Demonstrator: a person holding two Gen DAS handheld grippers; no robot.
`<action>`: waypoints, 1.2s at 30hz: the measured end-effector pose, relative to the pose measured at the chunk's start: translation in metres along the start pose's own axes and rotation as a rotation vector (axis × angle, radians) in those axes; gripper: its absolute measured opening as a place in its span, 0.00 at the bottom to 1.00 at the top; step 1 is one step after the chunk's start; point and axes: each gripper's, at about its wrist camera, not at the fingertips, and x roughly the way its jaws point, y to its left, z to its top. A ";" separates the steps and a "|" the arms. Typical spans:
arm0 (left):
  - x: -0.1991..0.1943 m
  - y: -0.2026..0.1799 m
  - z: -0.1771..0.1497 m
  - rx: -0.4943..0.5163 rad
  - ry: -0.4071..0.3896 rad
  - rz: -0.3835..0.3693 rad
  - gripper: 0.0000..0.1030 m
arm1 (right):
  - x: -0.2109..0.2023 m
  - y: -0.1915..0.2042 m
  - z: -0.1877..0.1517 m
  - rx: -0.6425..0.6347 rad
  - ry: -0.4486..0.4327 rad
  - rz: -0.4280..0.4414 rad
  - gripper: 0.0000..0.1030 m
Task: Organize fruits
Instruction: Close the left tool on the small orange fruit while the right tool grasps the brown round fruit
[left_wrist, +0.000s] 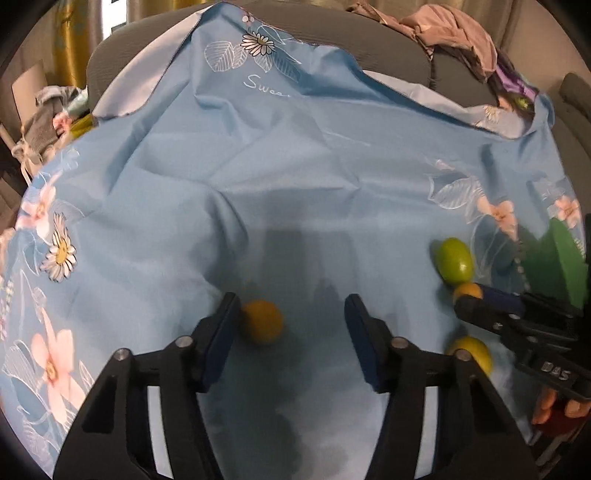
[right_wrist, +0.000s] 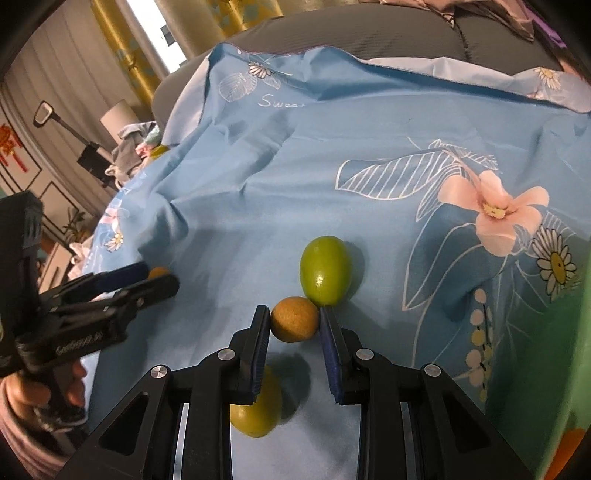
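Fruit is sitting on the blue floral cloth (right_wrist: 258, 192). The right gripper (right_wrist: 294, 325) is clamping a small orange fruit (right_wrist: 294, 319) just near of a green fruit (right_wrist: 325, 269); it's looking firm and light, so squeezing its middle is working. The left gripper (left_wrist: 291, 321) is gaping around another orange fruit (left_wrist: 263, 321), touching its left pad only, probably rolling easily.

My left gripper (left_wrist: 291, 325) hangs over the blue flowered cloth (left_wrist: 277, 166), its left pad touching a small orange fruit (left_wrist: 263, 321) while the right pad stands apart. To my right, my right gripper (left_wrist: 471, 297) pinches another orange fruit (left_wrist: 468, 291) just below a green one (left_wrist: 453, 259).
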 end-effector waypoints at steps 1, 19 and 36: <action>0.000 -0.001 0.000 0.019 0.002 0.014 0.50 | 0.000 0.000 0.000 0.003 -0.003 0.010 0.29; -0.006 -0.011 -0.004 0.136 0.044 -0.060 0.46 | -0.006 -0.003 -0.001 0.011 -0.040 0.090 0.29; 0.025 -0.005 0.001 0.107 0.091 0.020 0.40 | -0.006 -0.005 -0.004 0.017 -0.039 0.112 0.28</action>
